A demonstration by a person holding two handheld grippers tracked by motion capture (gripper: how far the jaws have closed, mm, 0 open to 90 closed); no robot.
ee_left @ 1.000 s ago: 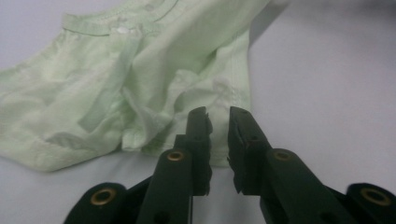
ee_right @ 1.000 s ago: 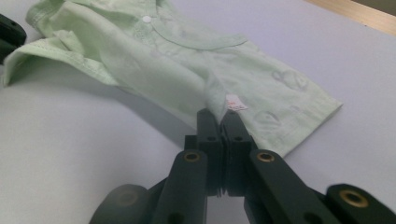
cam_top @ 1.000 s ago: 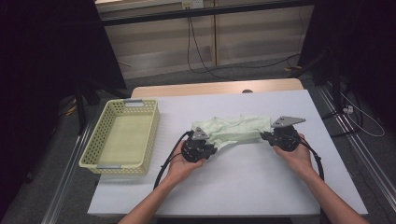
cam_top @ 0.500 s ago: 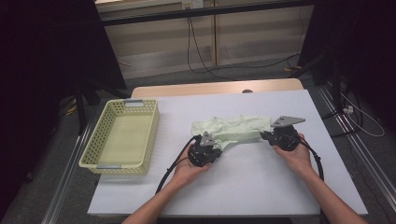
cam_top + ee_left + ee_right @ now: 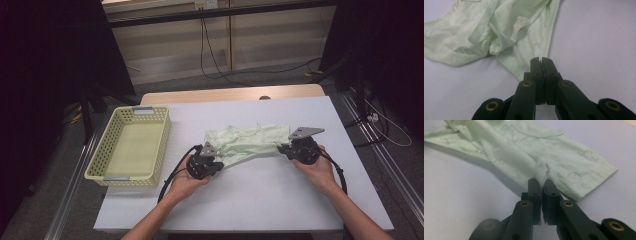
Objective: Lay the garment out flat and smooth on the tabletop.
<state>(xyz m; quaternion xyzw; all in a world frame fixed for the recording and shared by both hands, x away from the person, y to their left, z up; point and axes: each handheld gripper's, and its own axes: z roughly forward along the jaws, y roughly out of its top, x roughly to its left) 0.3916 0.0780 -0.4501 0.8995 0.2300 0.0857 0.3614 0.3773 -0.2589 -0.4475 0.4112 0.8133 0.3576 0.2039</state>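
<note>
A pale green garment (image 5: 250, 142) lies crumpled on the white table (image 5: 280, 200), stretched between my two grippers. My left gripper (image 5: 219, 163) is at the garment's near left corner. In the left gripper view its jaws (image 5: 541, 60) stand shut, with the hemmed edge of the garment (image 5: 506, 32) pinched at their tips. At the garment's right end my right gripper (image 5: 283, 148) is shut too. The right gripper view shows a raised fold of the garment (image 5: 536, 152) caught between that gripper's tips (image 5: 541, 181).
A yellow perforated basket (image 5: 100, 172) stands at the table's left edge with nothing in it. Bare white tabletop lies in front of the garment and to the right of it. Cables trail from both grippers past the person's wrists.
My left gripper reached right to the garment's corner, shut on it and drew back left a little. The right gripper kept still with its hold.
</note>
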